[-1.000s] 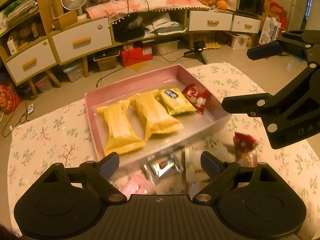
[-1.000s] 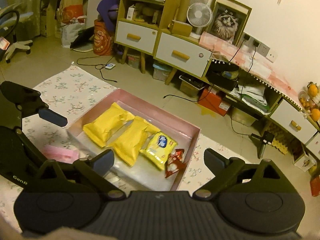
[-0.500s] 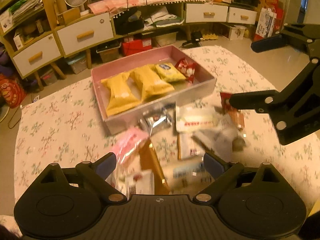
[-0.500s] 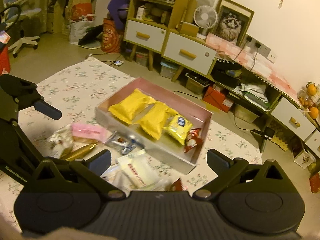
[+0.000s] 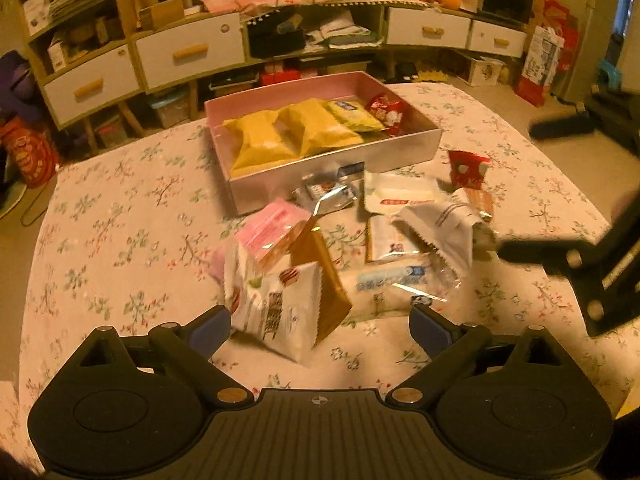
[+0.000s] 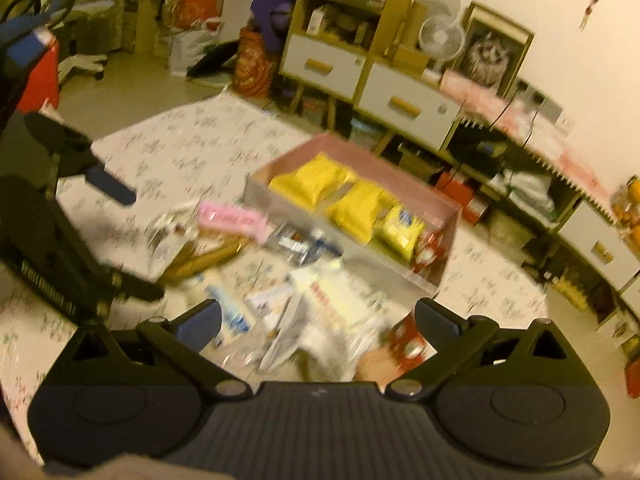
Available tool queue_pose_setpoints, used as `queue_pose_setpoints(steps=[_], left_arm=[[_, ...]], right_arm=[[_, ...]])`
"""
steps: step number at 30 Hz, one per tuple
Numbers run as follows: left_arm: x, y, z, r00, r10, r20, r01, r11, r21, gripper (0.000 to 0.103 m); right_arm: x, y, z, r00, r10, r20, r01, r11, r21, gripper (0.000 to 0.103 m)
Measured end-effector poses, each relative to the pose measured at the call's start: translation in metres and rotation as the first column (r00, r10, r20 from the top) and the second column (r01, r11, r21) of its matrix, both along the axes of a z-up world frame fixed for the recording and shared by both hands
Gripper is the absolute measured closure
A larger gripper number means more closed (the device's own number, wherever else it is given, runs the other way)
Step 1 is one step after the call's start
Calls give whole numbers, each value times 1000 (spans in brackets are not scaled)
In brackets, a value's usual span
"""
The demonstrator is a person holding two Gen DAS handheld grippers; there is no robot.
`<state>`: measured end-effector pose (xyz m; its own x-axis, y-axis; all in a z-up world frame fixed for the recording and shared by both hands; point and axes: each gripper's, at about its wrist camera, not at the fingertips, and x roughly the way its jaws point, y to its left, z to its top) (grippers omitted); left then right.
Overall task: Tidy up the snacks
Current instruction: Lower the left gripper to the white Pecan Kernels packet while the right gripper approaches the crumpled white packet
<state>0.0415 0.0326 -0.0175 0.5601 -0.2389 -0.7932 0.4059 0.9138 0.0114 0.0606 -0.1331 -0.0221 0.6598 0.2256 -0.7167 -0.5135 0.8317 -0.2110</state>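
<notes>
A pink box (image 5: 404,152) (image 6: 442,276) on the floral tablecloth holds two yellow packets (image 5: 292,136), a smaller yellow packet (image 5: 352,114) and a red one (image 5: 386,108). A loose pile of snacks lies in front of it: a pink packet (image 5: 272,224) (image 6: 232,218), a white-and-gold packet (image 5: 288,308), a silver one (image 5: 326,194), white wrappers (image 5: 400,198) and a red packet (image 5: 466,168). My left gripper (image 5: 320,330) is open and empty just short of the white-and-gold packet. My right gripper (image 6: 318,320) is open and empty over the blurred pile.
The table (image 5: 120,216) has a floral cloth and drops off at its edges. Behind it stand cabinets with white drawers (image 5: 188,54), a fan (image 6: 440,38) and floor clutter. The right gripper shows at the right of the left wrist view (image 5: 592,256).
Both grippers have pulled back from the pink box toward the near side of the table. The loose snack pile has come into full view. Both jaws stay open.
</notes>
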Motion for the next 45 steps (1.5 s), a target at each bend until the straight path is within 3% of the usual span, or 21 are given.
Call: queue_pose_setpoints(steps=[7,12,18,22,27,34,40,45], left_arm=[[-9,8,-21,999,-44,-11,44,998,48,6],[-10,15,-29,999,-51,0,51,997,66,7],[0,21,-38,999,-39,-5,40,993,107,9],[10,31,-38,998,-25,-60,28,998,49,10],[23,47,-22,993,53,-104,-59,996,-61,10],[41,50,-7,973,192,-125,-212,963,-165,9],[54,38,-8,949,290,-122,-308,937,-167,10],[54,24,-22,951,275,-137,-288,954,-81,10]], right_arm=[[-3,-10,-18,995,33,-98,-32,999,6,2],[3,-13,-31,986,27,-167,-31,999,-24,16],[9,-14,-45,987,-2,-163,-15,994,-105,16],[15,-19,-44,986,-12,-166,-3,996,-87,17],[20,-20,-37,989,-5,-149,-8,996,-86,16],[28,-13,-37,990,12,-140,-26,995,-99,16],[32,-10,-37,990,12,-143,-25,996,-89,15],[30,-7,-41,989,24,-147,-42,992,-118,15]])
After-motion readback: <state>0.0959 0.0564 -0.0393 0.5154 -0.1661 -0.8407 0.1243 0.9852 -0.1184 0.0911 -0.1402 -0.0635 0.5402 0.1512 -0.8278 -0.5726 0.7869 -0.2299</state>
